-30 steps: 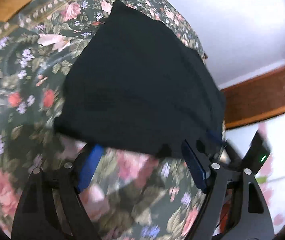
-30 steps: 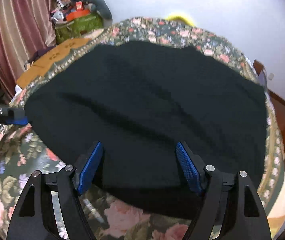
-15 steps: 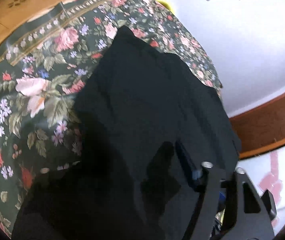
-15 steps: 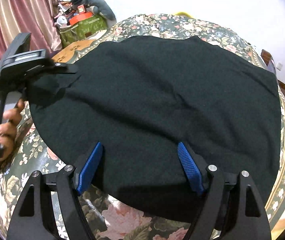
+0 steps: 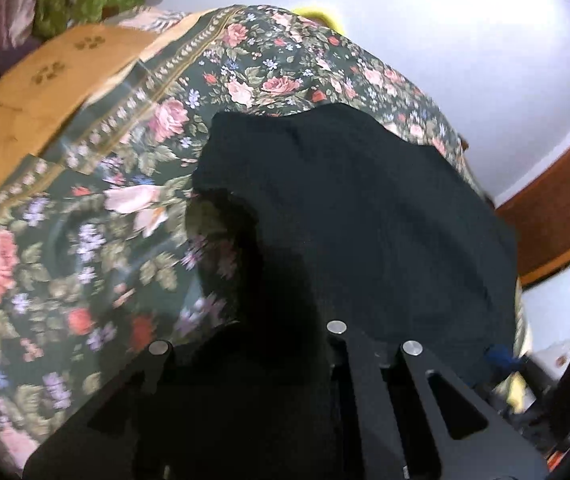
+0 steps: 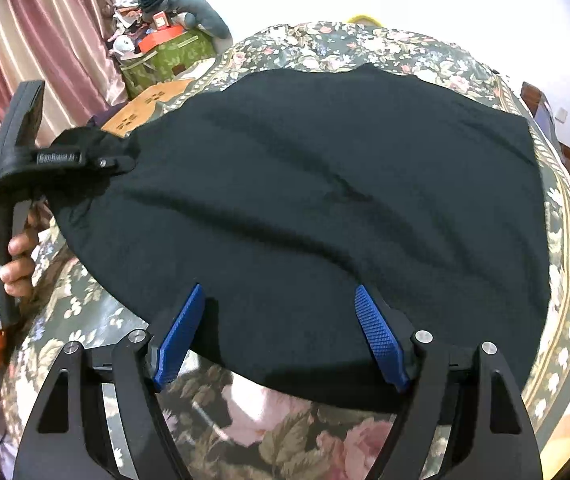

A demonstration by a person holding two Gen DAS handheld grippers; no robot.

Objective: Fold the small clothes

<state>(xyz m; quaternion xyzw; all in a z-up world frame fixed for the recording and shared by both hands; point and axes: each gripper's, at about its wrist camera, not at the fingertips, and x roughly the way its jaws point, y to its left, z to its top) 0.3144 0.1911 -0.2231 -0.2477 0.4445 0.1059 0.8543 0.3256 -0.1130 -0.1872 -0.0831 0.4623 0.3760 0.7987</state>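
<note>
A black garment [image 6: 325, 200] lies spread flat on a floral bedcover [image 6: 365, 40]. My left gripper [image 6: 121, 160] is at the garment's left corner. Its jaws are closing with that corner bunched between them and raised a little off the bed. In the left wrist view the lifted black cloth [image 5: 365, 220] drapes over my left gripper [image 5: 253, 300] and hides its pads. My right gripper [image 6: 281, 320] is open at the garment's near edge. Its blue pads [image 6: 181, 332] stand on either side of the hem without pressing it.
A person's hand [image 6: 17, 252] holds the left gripper's handle, with an orange sleeve below it. Past the bed's left side are a cardboard box [image 5: 45, 80], a green bag [image 6: 165, 56] piled with clutter and a pink curtain [image 6: 25, 40]. Wooden furniture [image 5: 557, 208] stands at the right.
The left gripper went from open at the garment's edge to closed over its left corner, and the corner has lifted. The right gripper stayed open at the near hem.
</note>
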